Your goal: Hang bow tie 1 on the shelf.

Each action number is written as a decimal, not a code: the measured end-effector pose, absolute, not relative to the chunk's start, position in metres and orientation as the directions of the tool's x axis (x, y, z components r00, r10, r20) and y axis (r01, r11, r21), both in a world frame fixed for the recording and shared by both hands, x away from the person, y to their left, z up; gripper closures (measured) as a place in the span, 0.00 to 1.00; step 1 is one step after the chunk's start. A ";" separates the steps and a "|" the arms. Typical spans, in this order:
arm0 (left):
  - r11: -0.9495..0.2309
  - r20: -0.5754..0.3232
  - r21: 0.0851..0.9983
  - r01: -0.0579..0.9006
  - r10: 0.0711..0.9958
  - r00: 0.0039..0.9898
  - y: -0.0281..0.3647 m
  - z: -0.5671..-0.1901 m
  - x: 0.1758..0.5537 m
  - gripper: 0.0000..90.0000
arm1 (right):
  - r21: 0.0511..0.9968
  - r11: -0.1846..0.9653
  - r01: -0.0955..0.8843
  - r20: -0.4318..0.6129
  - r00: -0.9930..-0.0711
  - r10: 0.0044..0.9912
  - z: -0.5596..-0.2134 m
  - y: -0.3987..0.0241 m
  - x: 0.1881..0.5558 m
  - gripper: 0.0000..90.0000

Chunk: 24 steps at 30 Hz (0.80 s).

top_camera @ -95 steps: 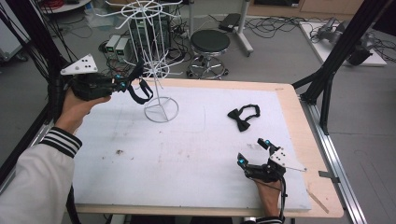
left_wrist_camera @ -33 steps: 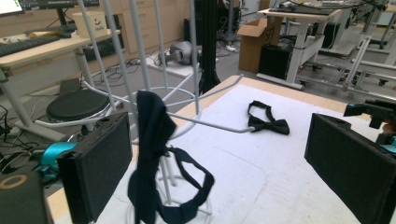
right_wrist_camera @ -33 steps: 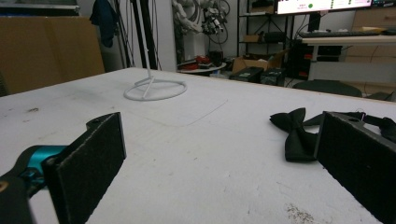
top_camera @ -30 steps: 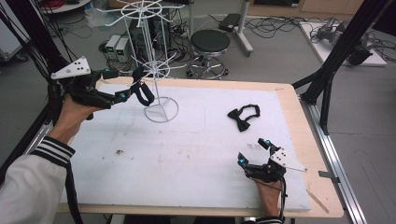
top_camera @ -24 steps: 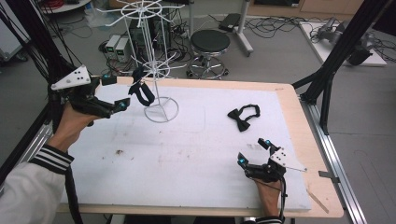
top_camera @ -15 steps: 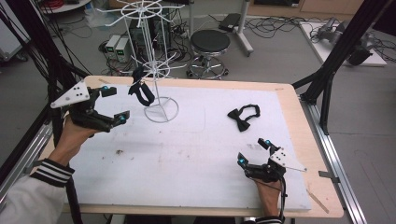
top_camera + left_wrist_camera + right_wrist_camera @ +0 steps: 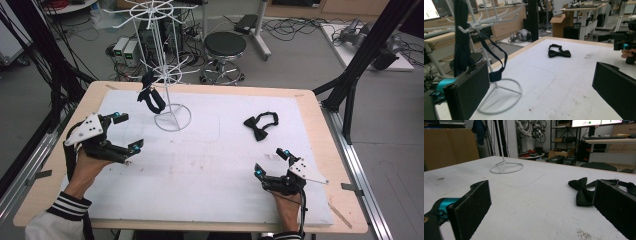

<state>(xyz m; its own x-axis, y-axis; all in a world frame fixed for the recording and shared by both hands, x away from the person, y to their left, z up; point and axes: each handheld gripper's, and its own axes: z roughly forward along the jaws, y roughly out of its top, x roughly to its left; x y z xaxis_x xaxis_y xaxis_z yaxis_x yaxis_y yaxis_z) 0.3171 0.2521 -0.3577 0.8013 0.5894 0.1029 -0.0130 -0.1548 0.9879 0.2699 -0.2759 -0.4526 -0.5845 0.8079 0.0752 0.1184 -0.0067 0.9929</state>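
Table [image 7: 320, 150] w/ white mat carries all items; work in hand appears to be hanging bow ties on the white wire rack [image 7: 170, 75], which stands at far left of the mat. One black bow tie [image 7: 151, 97] hangs from a lower rack arm, strap looped over the hook. Second bow tie [image 7: 260, 126] lies flat on the mat, right of centre, well apart from the rack. Left tool [image 7: 126, 132] sits low over the mat near the rack base, jaws spread, nothing held. Right tool [image 7: 270, 162] rests at near right, jaws spread, empty; the loose tie lies just ahead of it. Judgement: right tool is better placed for the pick. Recommend approach low, pinch at the knot or strap rather than a wing, lift clear before moving across, then open the strap loop over a free hook w/o knocking the rack. Mat: scuffs and dark specks, centre and near side. Room: lab, stool [image 7: 225, 47], cables, equipment boxes on floor beyond the table.
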 end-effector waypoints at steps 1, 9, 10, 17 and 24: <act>-0.147 0.097 0.989 -0.012 0.590 0.802 0.251 -0.360 0.316 0.02 | 0.993 -0.007 0.119 0.076 -0.584 0.808 -0.453 -0.276 0.270 0.01; -0.135 0.073 0.991 0.008 0.585 0.808 0.249 -0.379 0.312 0.02 | 0.993 -0.010 0.118 0.078 -0.583 0.809 -0.453 -0.276 0.270 0.01; -0.131 0.071 0.991 0.008 0.585 0.808 0.249 -0.381 0.311 0.02 | 0.993 -0.008 0.118 0.076 -0.584 0.808 -0.453 -0.276 0.270 0.01; -0.121 0.066 0.993 0.006 0.580 0.812 0.253 -0.393 0.305 0.02 | 0.993 -0.008 0.116 0.075 -0.584 0.808 -0.453 -0.276 0.270 0.01; -0.114 0.069 0.993 -0.005 0.565 0.822 0.255 -0.397 0.304 0.02 | 0.993 -0.005 0.118 0.073 -0.581 0.810 -0.453 -0.276 0.270 0.01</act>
